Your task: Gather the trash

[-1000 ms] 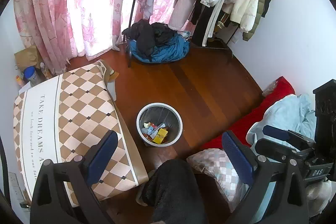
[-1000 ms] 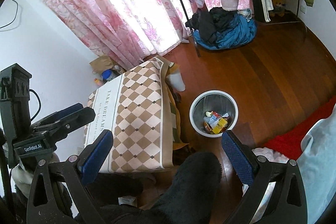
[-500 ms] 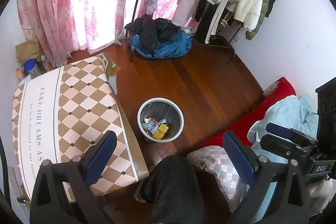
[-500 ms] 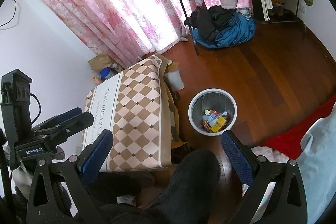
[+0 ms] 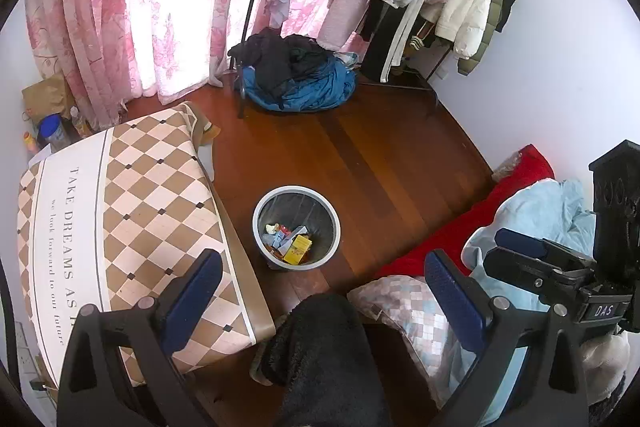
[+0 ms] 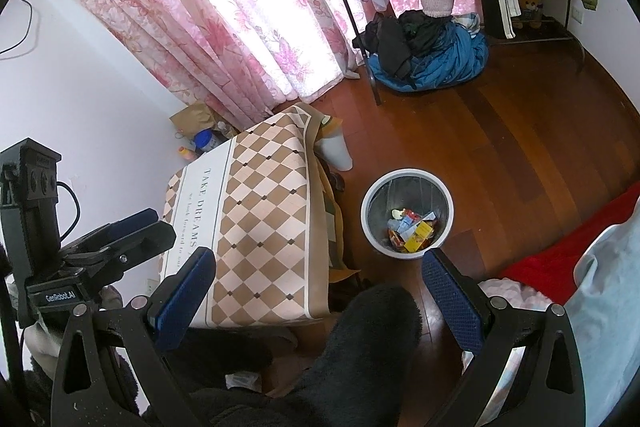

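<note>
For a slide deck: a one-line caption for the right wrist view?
Open right hand-held gripper held above a trash bin of wrappers beside a checkered table.

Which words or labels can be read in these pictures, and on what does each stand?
"TAKE DREAMS AS" on the checked tablecloth; the line runs on under the left gripper.
"we look forward to our future", smaller, beneath it.
"DAS" on the right gripper.
"GenRobot.AI" on the left gripper.
Print on wrappers in the bin: too small to read.
</note>
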